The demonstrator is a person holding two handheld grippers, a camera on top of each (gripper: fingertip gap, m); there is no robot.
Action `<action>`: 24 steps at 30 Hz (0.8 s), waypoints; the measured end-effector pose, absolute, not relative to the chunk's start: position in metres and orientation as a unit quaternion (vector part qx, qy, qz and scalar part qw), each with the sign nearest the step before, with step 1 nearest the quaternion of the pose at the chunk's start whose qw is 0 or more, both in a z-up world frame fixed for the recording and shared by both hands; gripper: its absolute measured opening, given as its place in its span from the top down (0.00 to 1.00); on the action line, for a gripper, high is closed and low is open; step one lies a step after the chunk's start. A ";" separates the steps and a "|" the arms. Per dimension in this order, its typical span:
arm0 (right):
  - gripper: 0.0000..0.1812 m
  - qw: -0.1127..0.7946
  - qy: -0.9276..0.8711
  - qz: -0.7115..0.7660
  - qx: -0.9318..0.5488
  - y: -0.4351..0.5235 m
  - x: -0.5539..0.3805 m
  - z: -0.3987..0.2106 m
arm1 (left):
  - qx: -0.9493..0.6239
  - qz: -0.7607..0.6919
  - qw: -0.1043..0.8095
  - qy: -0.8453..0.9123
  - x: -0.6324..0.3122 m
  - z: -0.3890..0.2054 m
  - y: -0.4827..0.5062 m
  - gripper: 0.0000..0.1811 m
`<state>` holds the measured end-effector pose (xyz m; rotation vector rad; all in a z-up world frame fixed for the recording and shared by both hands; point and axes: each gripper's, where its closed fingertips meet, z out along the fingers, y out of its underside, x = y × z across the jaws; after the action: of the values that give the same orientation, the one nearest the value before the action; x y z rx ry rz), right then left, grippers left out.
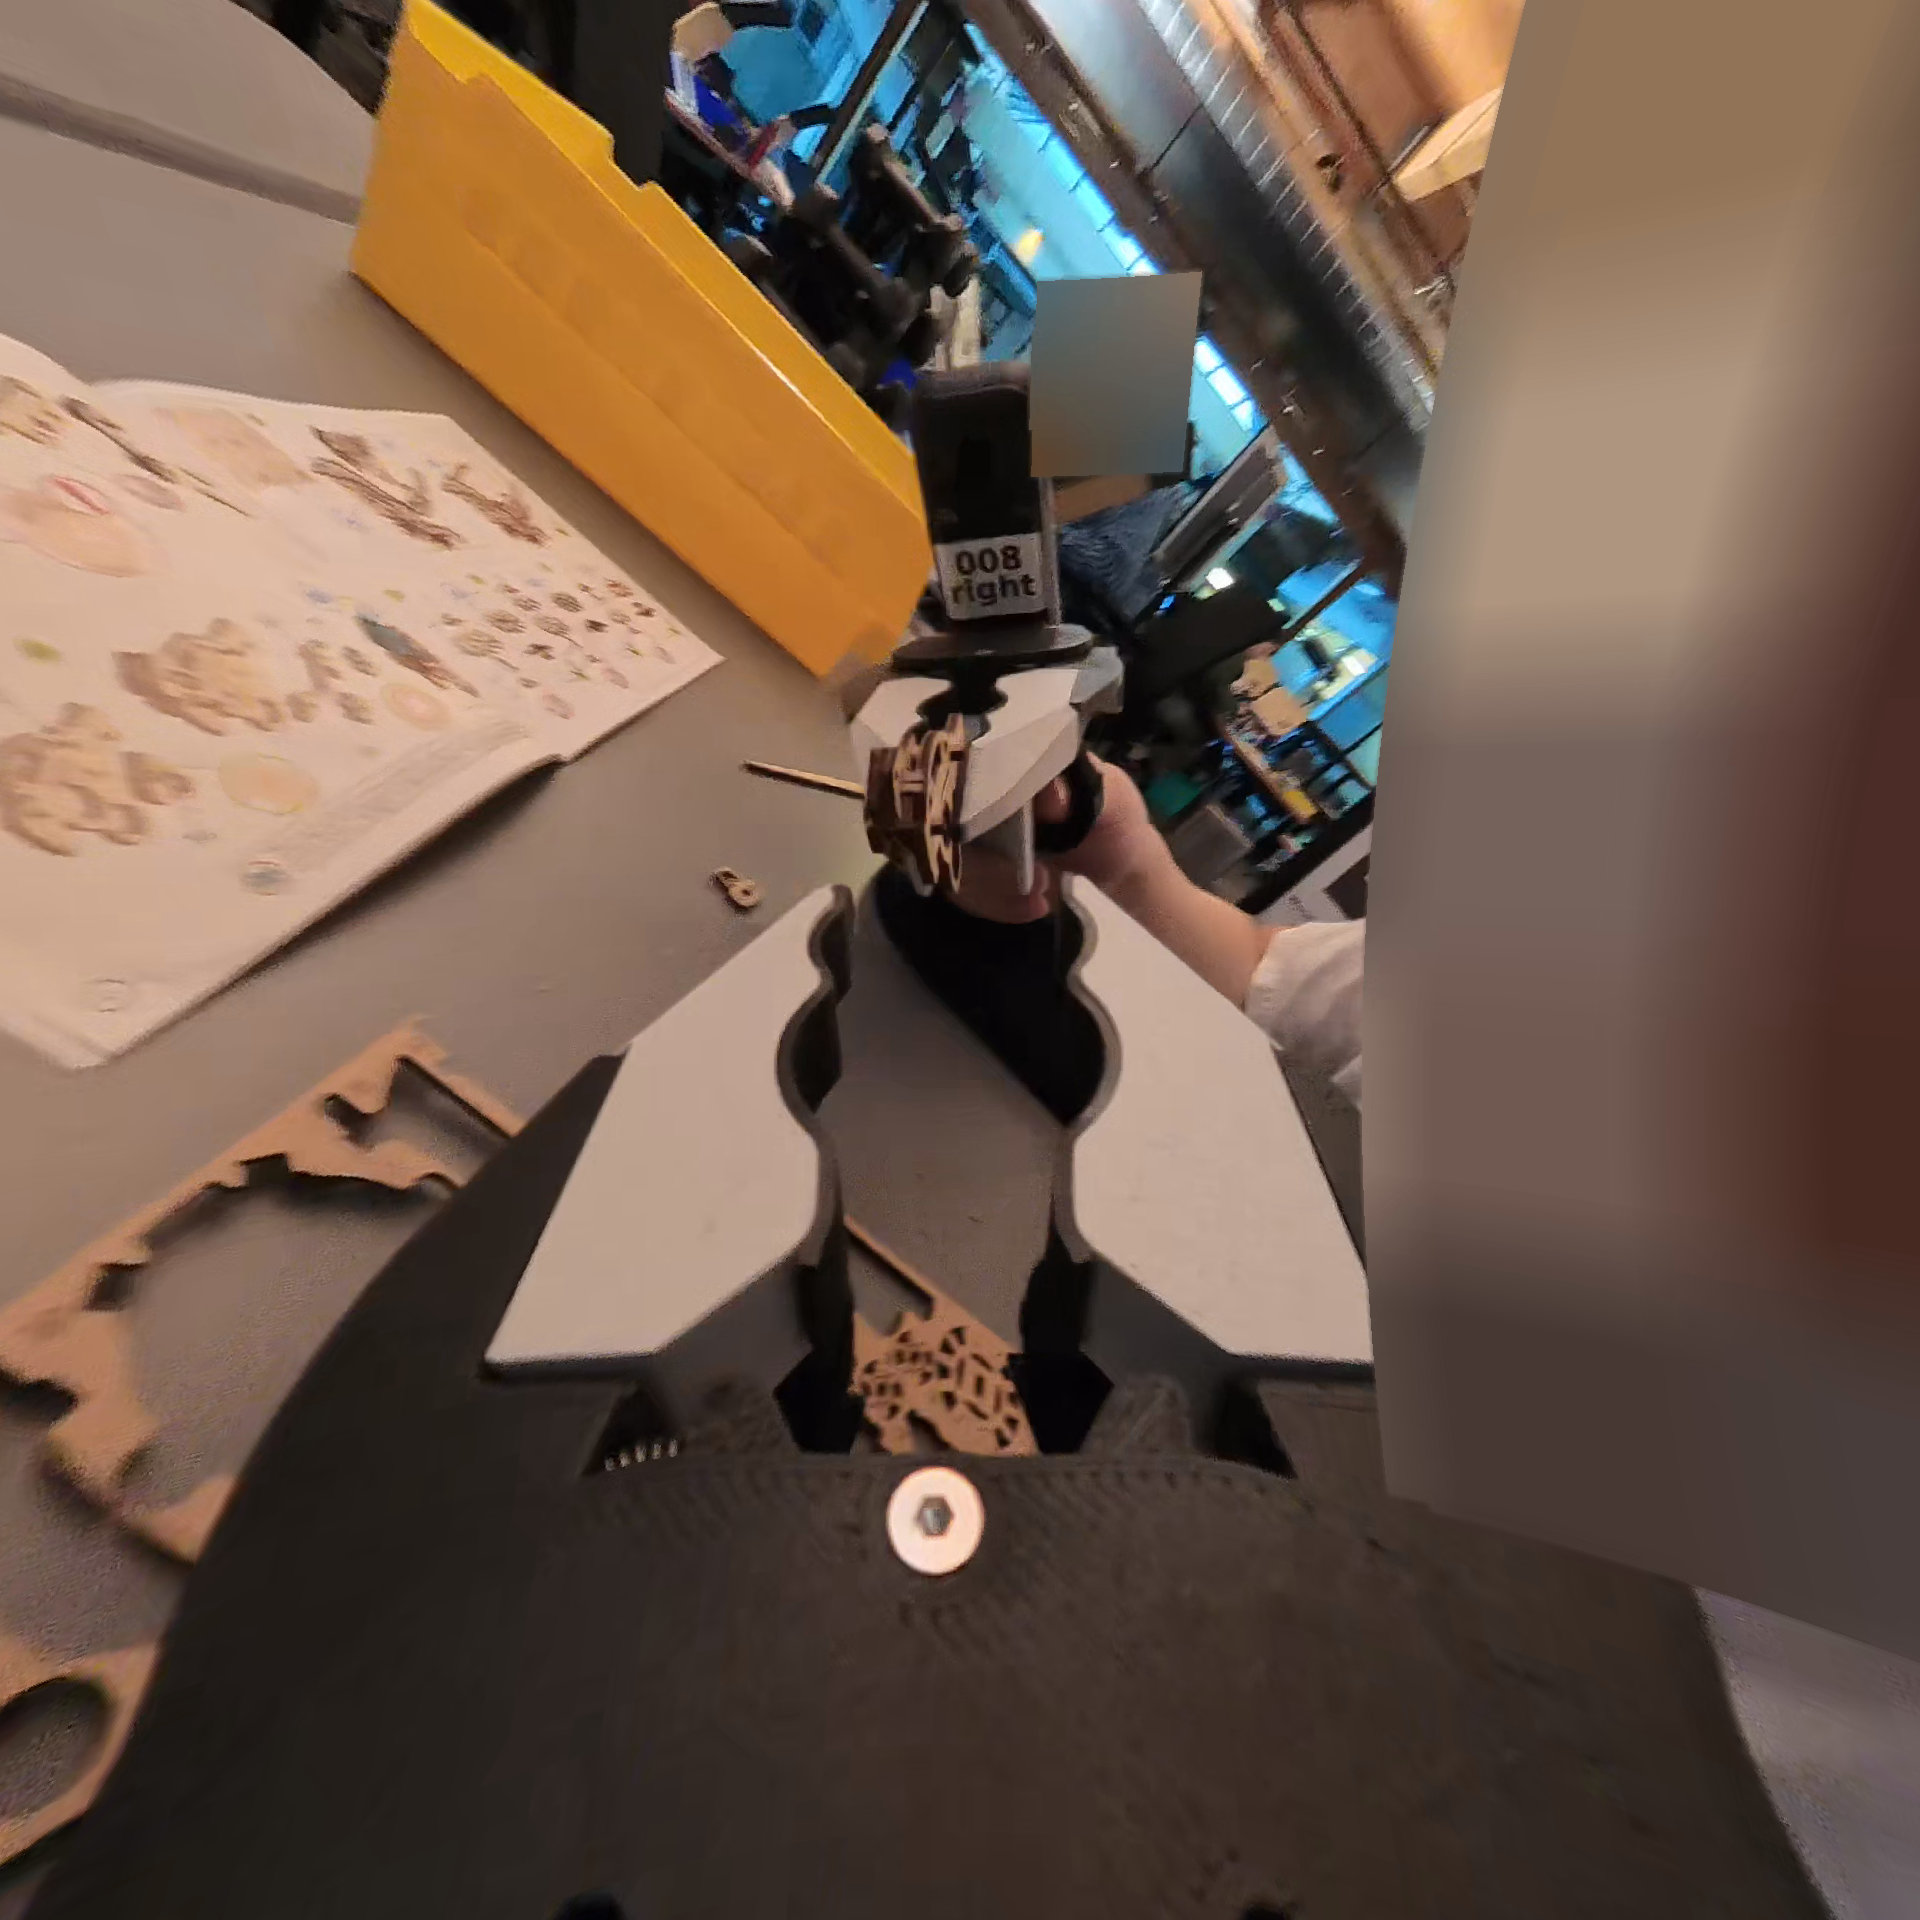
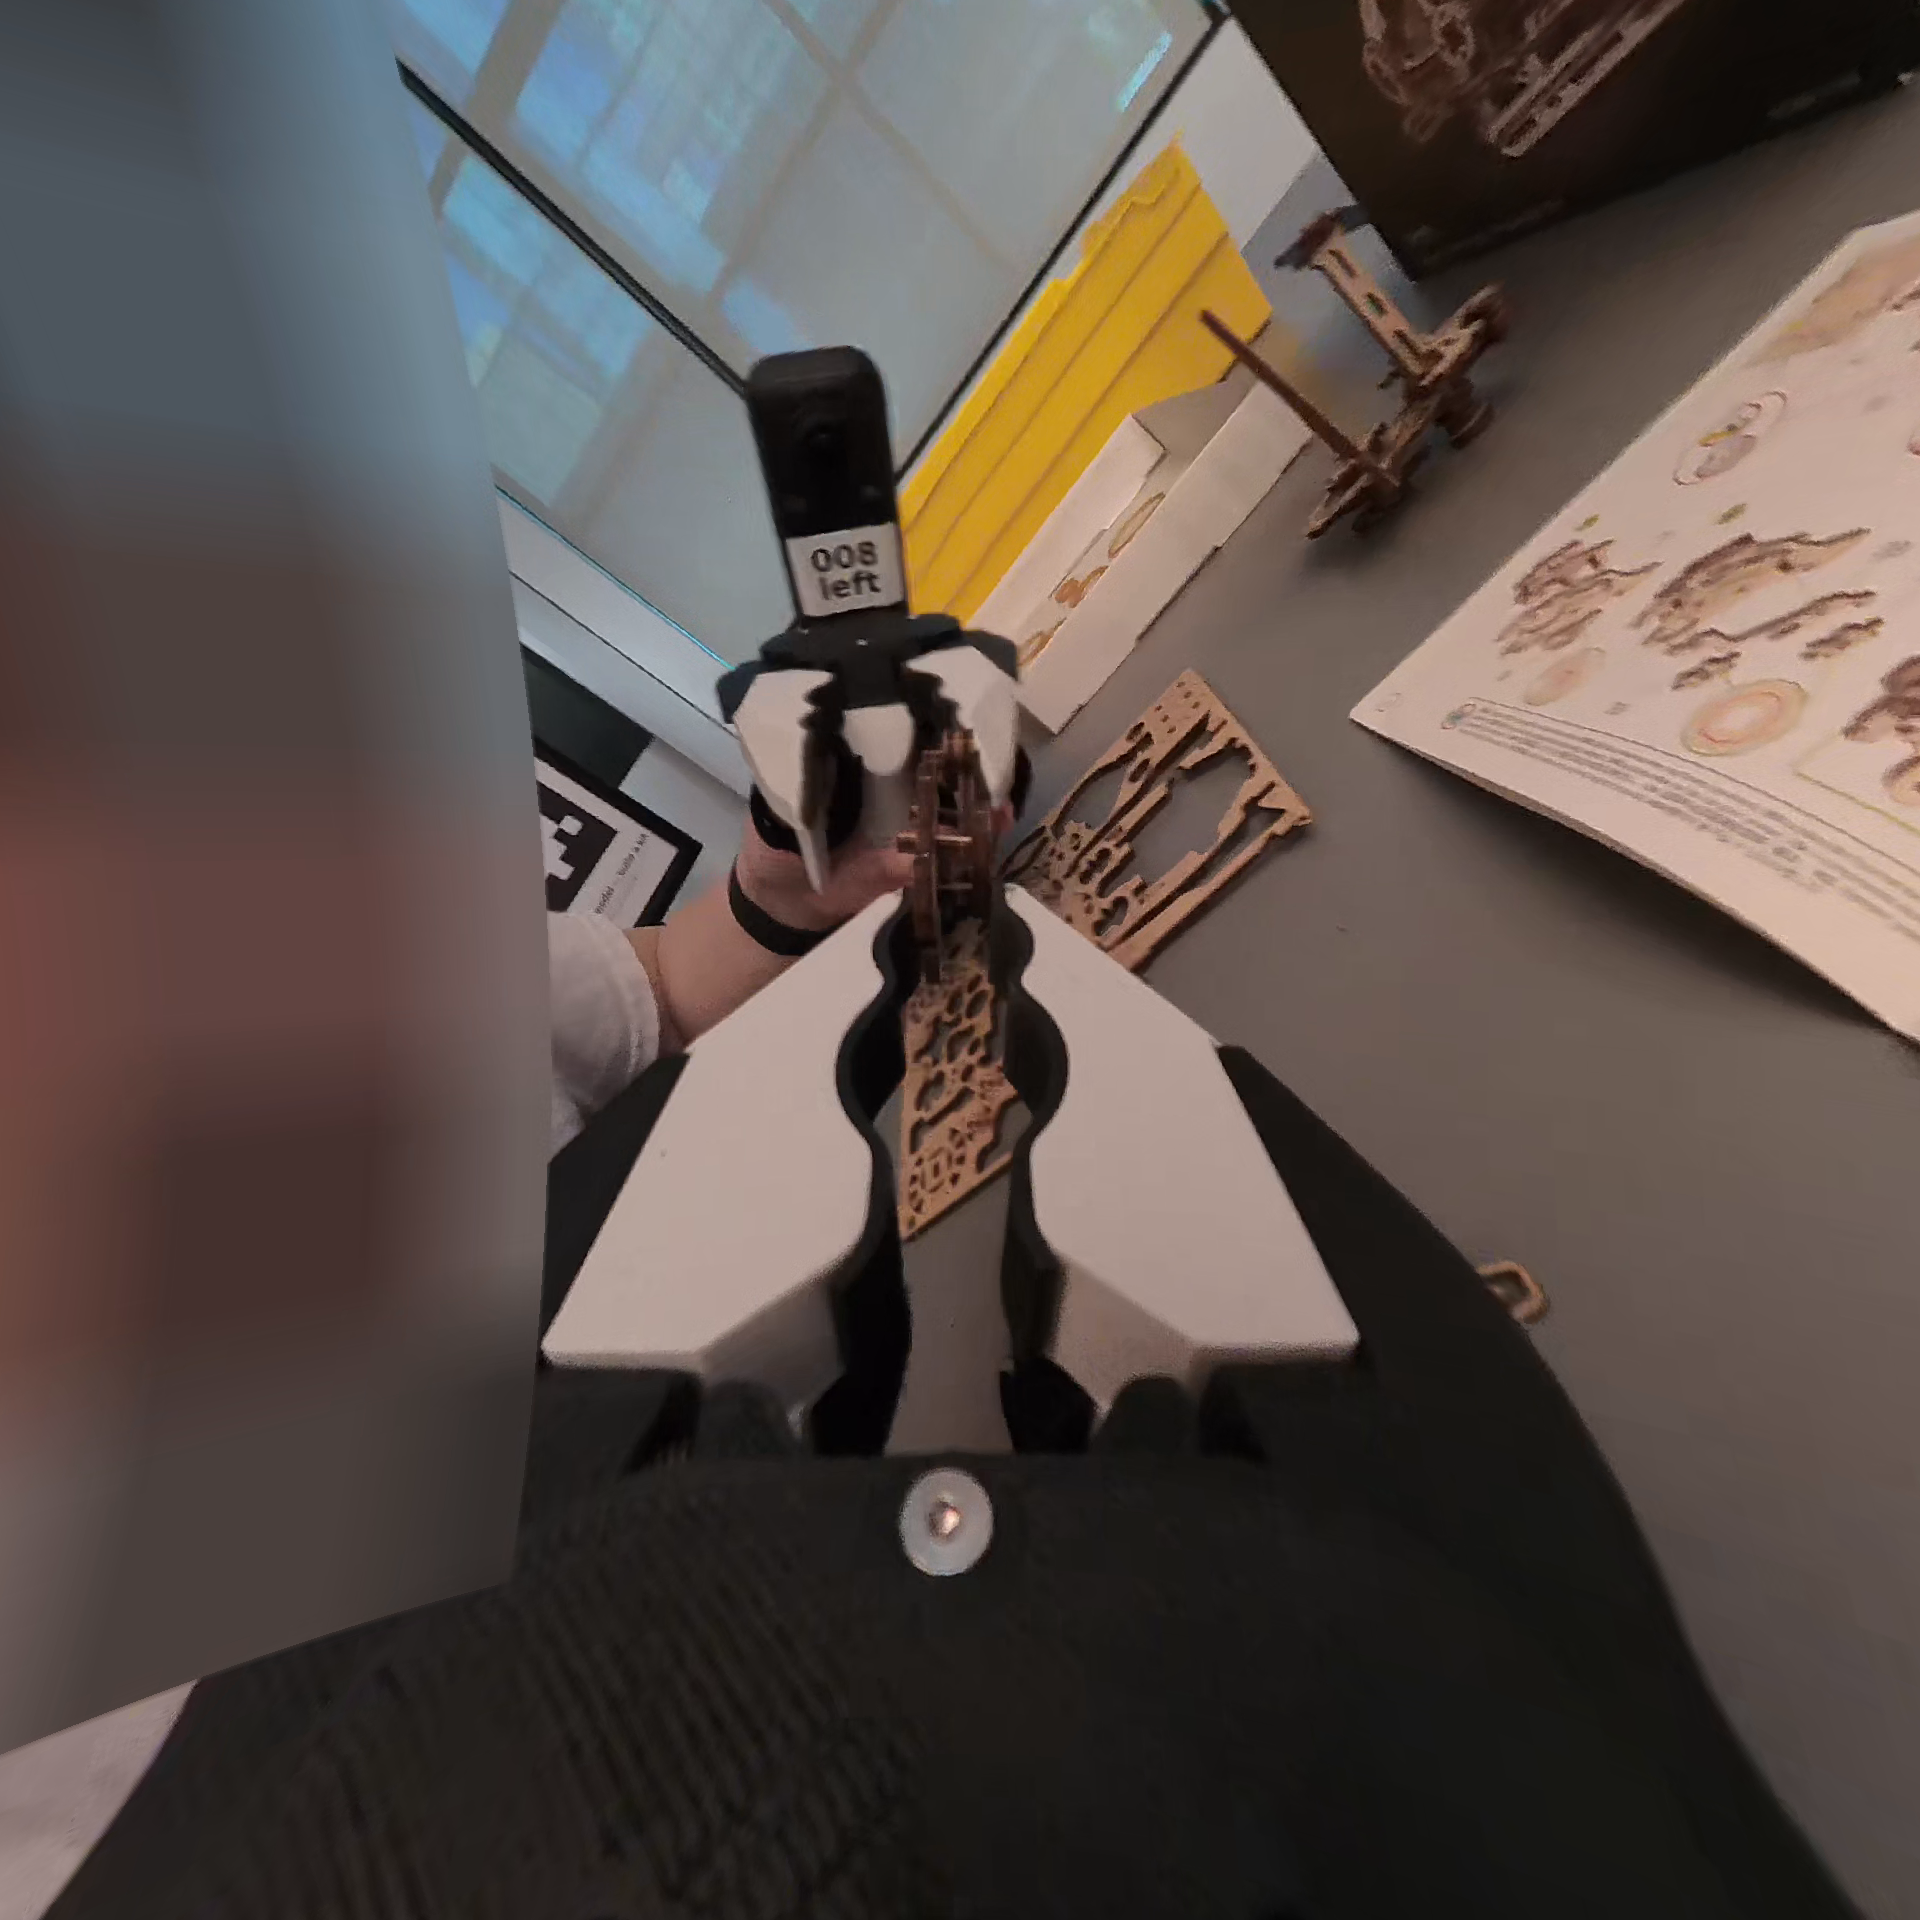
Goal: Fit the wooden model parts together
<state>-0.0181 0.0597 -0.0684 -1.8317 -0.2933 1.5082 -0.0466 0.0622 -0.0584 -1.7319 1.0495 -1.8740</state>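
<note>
My right gripper (image 2: 958, 909) is shut on a small wooden gear assembly (image 2: 948, 831) and holds it upright above the grey table. In the left wrist view the right gripper (image 1: 977, 821) faces me, with the assembly (image 1: 920, 800) at its tips. My left gripper (image 1: 958, 914) is open and empty, tips just short of the assembly. In the right wrist view the left gripper (image 2: 894, 821) has spread fingers just behind and left of the assembly. A partly built wooden model (image 2: 1392, 405) with a long axle stands farther back.
A punched-out wooden sheet (image 1: 208, 1247) (image 2: 1153, 821) and a fretted sheet (image 2: 956, 1101) lie on the table below the grippers. An open instruction booklet (image 1: 260, 675) (image 2: 1714, 644), a yellow bin (image 1: 623, 312), a thin stick (image 1: 800, 774) and a small loose piece (image 1: 738, 888) lie around.
</note>
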 end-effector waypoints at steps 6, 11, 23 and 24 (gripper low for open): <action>0.95 0.334 -0.107 0.652 -0.672 0.043 -0.039 -0.050 | -0.599 -0.681 0.175 0.382 -0.043 -0.050 0.044 0.80; 0.95 0.329 -0.122 0.650 -0.674 0.038 -0.047 -0.052 | -0.587 -0.694 0.151 0.388 -0.043 -0.048 0.034 0.92; 0.94 0.312 -0.118 0.656 -0.676 0.038 -0.046 -0.057 | -0.599 -0.710 0.092 0.359 -0.043 -0.055 0.032 0.92; 0.94 0.313 -0.119 0.654 -0.678 0.039 -0.046 -0.057 | -0.600 -0.709 0.093 0.359 -0.043 -0.056 0.032 0.92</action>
<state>-0.0461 0.0387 -0.0575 -1.7884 -0.3127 1.7257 -0.0430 0.0322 -0.0559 -1.7794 1.0651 -2.1049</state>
